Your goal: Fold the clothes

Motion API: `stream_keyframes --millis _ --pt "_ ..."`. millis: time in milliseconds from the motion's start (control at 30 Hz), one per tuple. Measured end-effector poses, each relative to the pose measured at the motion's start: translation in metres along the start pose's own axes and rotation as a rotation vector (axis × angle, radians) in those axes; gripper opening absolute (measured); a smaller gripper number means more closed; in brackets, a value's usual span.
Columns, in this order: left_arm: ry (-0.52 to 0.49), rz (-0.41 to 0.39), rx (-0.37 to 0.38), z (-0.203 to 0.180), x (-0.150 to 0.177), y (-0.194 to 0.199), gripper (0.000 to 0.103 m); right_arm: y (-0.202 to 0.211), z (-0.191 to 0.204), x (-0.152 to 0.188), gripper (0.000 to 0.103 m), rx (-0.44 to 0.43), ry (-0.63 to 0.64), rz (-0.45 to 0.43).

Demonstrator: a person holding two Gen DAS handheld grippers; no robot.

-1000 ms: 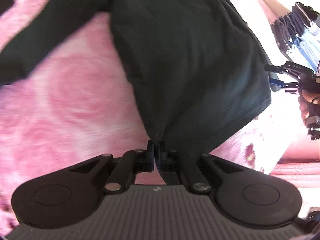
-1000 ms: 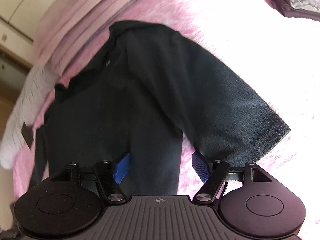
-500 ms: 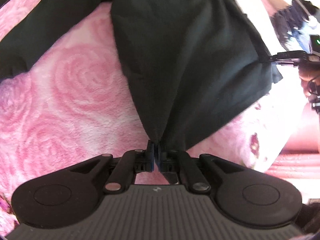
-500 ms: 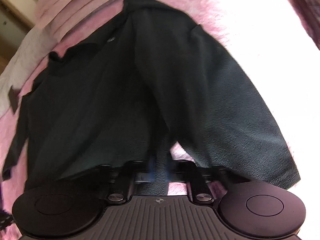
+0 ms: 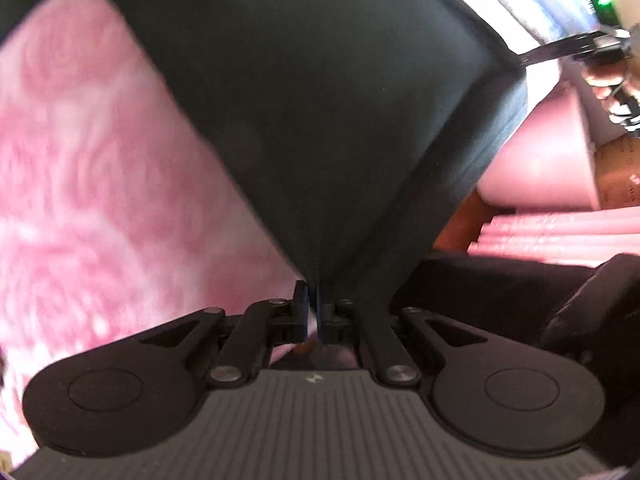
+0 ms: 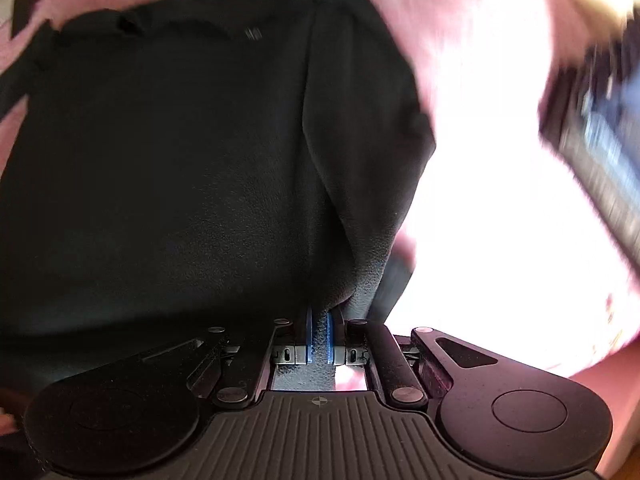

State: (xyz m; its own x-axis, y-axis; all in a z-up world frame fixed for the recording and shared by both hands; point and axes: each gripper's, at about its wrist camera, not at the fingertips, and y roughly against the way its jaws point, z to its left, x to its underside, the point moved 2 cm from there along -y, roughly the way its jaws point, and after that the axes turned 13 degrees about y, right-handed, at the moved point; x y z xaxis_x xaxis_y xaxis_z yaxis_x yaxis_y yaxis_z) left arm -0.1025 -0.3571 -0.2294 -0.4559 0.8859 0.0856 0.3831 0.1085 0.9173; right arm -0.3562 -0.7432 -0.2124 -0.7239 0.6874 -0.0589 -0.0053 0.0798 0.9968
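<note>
**Shirt pinched at two corners**

We see the black shirt (image 5: 320,120) partly lifted off the pink blanket (image 5: 100,180), its far part lying on it. Our left gripper (image 5: 312,300) is clamped on one hem corner, the cloth fanning up from its jaws. Our right gripper (image 6: 319,322) is clamped on the other corner, dark fabric between its blue pads (image 6: 309,332); the left view shows it at upper right, cloth taut

Shirt (image 6: 180,168): dark cloth, matt, finely pebbled weave is seen.
Blanket (image 5: 100,184): pink plush, fuzzy (swirled pile).
Left gripper (image 5: 312,308): matt black plastic, ribbed body, metal pins.
Right gripper (image 6: 319,334): blue pads, matt.
</note>
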Motion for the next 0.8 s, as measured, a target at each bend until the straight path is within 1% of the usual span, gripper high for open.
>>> stream_keyframes --millis 33,67,100,133,167,200,233,267,300,367,400,467,500,533,567,667,767,800 --pt "0.011 0.015 -0.014 0.004 0.002 -0.001 0.001 -0.004 0.001 0.004 0.005 -0.003 -0.012 0.012" --pt "0.013 0.011 -0.026 0.008 0.003 0.001 0.001 -0.006 0.004 0.005 0.007 0.011 -0.009 0.019" --pt "0.011 -0.001 -0.042 0.013 0.001 0.006 0.002 -0.005 0.008 0.005 0.012 0.028 0.006 0.022" --pt "0.008 -0.014 -0.057 0.017 -0.002 0.011 0.003 -0.002 0.014 0.002 0.028 0.054 0.039 0.013" --pt "0.008 -0.034 -0.076 0.023 -0.008 0.017 0.003 0.004 0.019 -0.004 0.036 0.081 0.074 -0.008" --pt "0.008 -0.056 -0.091 0.026 -0.015 0.022 0.003 0.009 0.024 -0.010 0.049 0.102 0.103 -0.035" --pt "0.011 -0.084 -0.104 0.030 -0.026 0.028 0.003 0.014 0.027 -0.019 0.052 0.110 0.124 -0.074" --pt "0.013 -0.113 -0.116 0.034 -0.038 0.034 0.003 0.019 0.030 -0.030 0.052 0.109 0.139 -0.115" --pt "0.017 -0.147 -0.116 0.036 -0.050 0.038 0.003 0.022 0.033 -0.043 0.052 0.083 0.149 -0.161" --pt "0.004 -0.206 -0.112 0.035 -0.084 0.041 0.004 0.021 0.038 -0.076 0.052 0.000 0.178 -0.240" --pt "-0.010 -0.231 -0.112 0.033 -0.102 0.041 0.004 0.015 0.041 -0.095 0.052 -0.040 0.194 -0.265" --pt "-0.051 -0.275 -0.111 0.025 -0.140 0.037 0.004 0.000 0.042 -0.132 0.052 -0.116 0.213 -0.306" --pt "-0.079 -0.294 -0.110 0.020 -0.160 0.033 0.004 -0.011 0.042 -0.151 0.051 -0.149 0.219 -0.309" --pt "-0.107 -0.314 -0.109 0.014 -0.180 0.029 0.004 -0.026 0.040 -0.170 0.051 -0.172 0.228 -0.298" --pt "-0.125 -0.321 -0.108 0.011 -0.196 0.023 0.004 -0.044 0.039 -0.188 0.051 -0.188 0.249 -0.267" --pt "-0.182 -0.332 -0.092 -0.001 -0.256 0.006 0.005 -0.077 0.034 -0.229 0.049 -0.244 0.330 -0.139" --pt "-0.192 -0.297 -0.071 -0.013 -0.312 -0.018 0.008 -0.104 0.027 -0.266 0.049 -0.304 0.405 -0.011" --pt "-0.195 -0.299 -0.077 -0.012 -0.328 -0.023 0.008 -0.110 0.021 -0.278 0.049 -0.329 0.427 0.027"
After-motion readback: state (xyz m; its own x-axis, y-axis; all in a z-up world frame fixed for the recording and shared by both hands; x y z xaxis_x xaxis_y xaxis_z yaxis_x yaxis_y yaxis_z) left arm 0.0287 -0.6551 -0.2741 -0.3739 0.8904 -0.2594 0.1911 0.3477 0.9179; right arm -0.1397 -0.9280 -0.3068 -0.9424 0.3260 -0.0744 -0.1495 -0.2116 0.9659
